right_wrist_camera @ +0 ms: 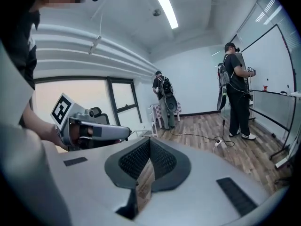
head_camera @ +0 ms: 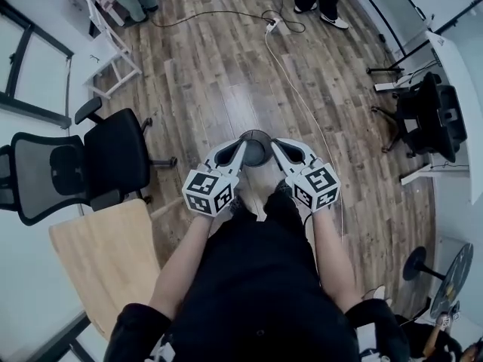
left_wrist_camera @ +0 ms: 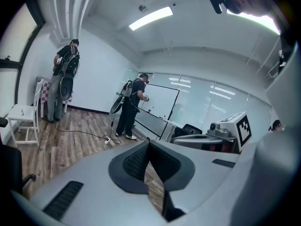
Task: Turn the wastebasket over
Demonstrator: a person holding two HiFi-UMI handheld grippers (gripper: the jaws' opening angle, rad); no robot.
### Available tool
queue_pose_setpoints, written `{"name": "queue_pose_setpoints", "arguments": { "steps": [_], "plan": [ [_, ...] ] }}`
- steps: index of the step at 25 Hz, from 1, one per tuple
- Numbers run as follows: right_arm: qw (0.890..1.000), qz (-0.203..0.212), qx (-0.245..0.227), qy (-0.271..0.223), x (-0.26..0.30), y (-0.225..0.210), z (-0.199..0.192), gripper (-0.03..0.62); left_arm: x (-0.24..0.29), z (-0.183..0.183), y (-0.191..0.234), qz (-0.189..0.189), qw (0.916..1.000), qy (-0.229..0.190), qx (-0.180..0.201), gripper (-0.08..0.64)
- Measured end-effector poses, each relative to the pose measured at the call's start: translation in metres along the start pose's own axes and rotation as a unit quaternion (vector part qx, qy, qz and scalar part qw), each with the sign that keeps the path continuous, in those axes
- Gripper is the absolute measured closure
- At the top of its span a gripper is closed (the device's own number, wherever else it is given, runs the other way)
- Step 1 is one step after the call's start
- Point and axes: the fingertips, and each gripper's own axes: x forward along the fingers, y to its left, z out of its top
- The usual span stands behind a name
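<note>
One dark wastebasket (head_camera: 256,154) showed between the left claw (head_camera: 241,146) and the right claw (head_camera: 274,143). Both claws were clenched shut, gripping nothing.

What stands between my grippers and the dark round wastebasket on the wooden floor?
Nothing visible does. The dark round wastebasket stands on the wooden floor, showing between the tips of the left gripper and the right gripper, both shut and empty.

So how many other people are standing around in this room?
2: one person near the white chair at the left, another person in front of the whiteboard. More may be hidden off-frame.
</note>
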Motion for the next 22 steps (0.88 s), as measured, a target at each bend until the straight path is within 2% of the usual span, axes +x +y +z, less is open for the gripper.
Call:
{"name": "queue_pose_setpoints", "arguments": {
  "steps": [12,22],
  "plan": [
    [0.998,-0.045,0.023,-0.034,-0.003,0.006,0.029,0.56,-0.017,0.032,0.006,-0.016,0.9996,-0.025,0.001,0.543],
    [0.999,-0.035,-0.002,-0.038,0.003,0.017,0.044,0.56,-0.028,0.039,0.017,-0.001,0.9994,-0.034,0.004,0.543]
  ]
}}
